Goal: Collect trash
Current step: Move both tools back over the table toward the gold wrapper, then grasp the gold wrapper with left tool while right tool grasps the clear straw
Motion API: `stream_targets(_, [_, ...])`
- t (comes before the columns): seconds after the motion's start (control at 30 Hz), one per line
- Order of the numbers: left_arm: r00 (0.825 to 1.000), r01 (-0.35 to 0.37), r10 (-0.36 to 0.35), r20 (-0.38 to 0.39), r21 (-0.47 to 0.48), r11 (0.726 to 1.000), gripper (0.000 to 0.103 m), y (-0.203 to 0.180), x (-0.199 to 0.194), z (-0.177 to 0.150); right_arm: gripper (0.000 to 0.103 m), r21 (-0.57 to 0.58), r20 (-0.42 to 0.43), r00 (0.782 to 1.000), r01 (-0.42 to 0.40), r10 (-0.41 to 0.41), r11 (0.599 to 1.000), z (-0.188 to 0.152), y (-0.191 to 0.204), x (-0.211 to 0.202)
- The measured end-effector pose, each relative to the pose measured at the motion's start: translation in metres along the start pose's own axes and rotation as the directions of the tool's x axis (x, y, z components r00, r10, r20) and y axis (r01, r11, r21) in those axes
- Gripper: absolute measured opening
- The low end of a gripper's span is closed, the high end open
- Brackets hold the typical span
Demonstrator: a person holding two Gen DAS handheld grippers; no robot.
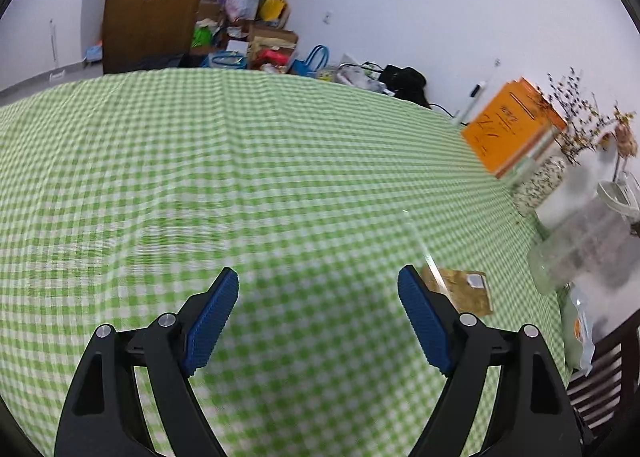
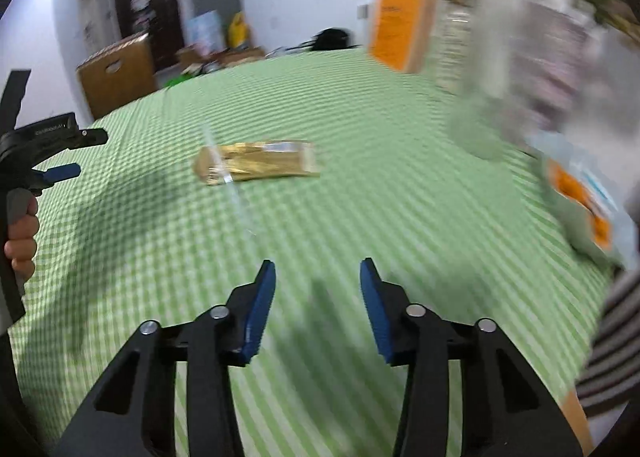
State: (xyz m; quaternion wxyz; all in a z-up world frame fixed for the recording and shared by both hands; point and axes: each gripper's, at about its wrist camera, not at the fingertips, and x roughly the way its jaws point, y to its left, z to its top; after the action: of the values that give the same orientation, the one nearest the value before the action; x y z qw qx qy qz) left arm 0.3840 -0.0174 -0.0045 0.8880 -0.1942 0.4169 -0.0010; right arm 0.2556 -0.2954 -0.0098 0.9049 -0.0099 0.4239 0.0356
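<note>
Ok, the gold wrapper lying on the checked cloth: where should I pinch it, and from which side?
Probably at its near long edge, toward the right end. The gold wrapper lies flat on the green checked cloth, long side across the right wrist view, with a clear straw-like strip crossing its left end. Bring the right hand-held gripper, open and empty, down from above with one finger sliding under that edge.

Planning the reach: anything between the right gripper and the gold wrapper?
Only bare cloth and a clear strip lying across the wrapper, in the right wrist view.
</note>
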Motion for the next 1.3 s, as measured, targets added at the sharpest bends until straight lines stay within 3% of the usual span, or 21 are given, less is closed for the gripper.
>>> stream_targets(0.23, [1.0,0.016,-0.015,0.019,-0.058,0.998,0.079,0.022,0.001,0.004,0.032,-0.151,-0.083,0.996,0.002,-0.015,0.989,0.034,0.051,0.074])
stream_targets(0.27, [1.0,0.008,-0.007,0.021,-0.057,0.998,0.079,0.023,0.0,0.004,0.028,-0.145,-0.076,0.997,0.001,-0.012,0.989,0.036,0.051,0.077])
stream_targets(0.3, [1.0,0.003,-0.001,0.024,-0.056,0.998,0.079,0.022,0.0,0.005,0.017,-0.135,-0.077,0.997,-0.004,-0.006,0.991,0.037,0.05,0.079])
stream_targets(0.33, [1.0,-0.003,0.004,0.028,-0.052,0.999,0.079,0.023,-0.001,0.005,0.013,-0.113,-0.085,0.996,-0.045,0.036,0.993,0.038,0.048,0.08])
stream_targets(0.43, [0.999,-0.007,0.009,0.032,-0.046,0.999,0.079,0.019,0.002,0.004,0.005,-0.097,-0.092,0.994,-0.068,0.059,0.993,0.038,0.048,0.08])
stream_targets(0.6, [1.0,-0.02,0.02,0.013,0.023,1.0,0.079,-0.001,0.011,-0.004,0.005,-0.058,0.012,0.999,-0.035,0.036,0.998,0.027,0.032,0.034])
stream_targets(0.77, [0.999,0.026,-0.024,-0.024,0.08,0.996,0.076,-0.03,0.015,-0.019,0.005,0.022,0.128,0.992,0.014,-0.016,1.0,-0.004,-0.009,-0.037])
stream_targets(0.8, [0.998,0.055,-0.052,-0.043,0.088,0.995,0.071,-0.038,0.016,-0.023,0.005,0.031,0.136,0.99,0.024,-0.028,0.999,-0.01,-0.014,-0.045])
stream_targets(0.87, [0.989,0.113,-0.103,-0.109,0.085,0.99,0.047,-0.049,0.024,-0.029,0.005,0.064,0.144,0.987,0.06,-0.069,0.996,-0.03,-0.031,-0.068])
stream_targets(0.97, [0.97,0.154,-0.14,-0.2,0.055,0.987,0.042,-0.066,0.044,-0.033,0.005,0.114,0.162,0.983,0.073,-0.091,0.991,-0.052,-0.054,-0.093])
stream_targets(1.1, [0.969,0.109,-0.096,-0.228,0.044,0.993,0.042,-0.086,0.065,-0.029,0.005,0.192,0.185,0.977,0.074,-0.11,0.979,-0.075,-0.083,-0.118])
stream_targets(1.2, [0.97,0.017,0.007,-0.243,0.095,0.995,0.04,-0.103,0.079,-0.027,0.005,0.237,0.181,0.976,0.079,-0.124,0.968,-0.093,-0.106,-0.131])
stream_targets(1.3, [0.967,-0.029,0.056,-0.247,0.11,0.993,0.032,-0.11,0.084,-0.025,0.005,0.285,0.169,0.976,0.085,-0.138,0.955,-0.117,-0.127,-0.141])
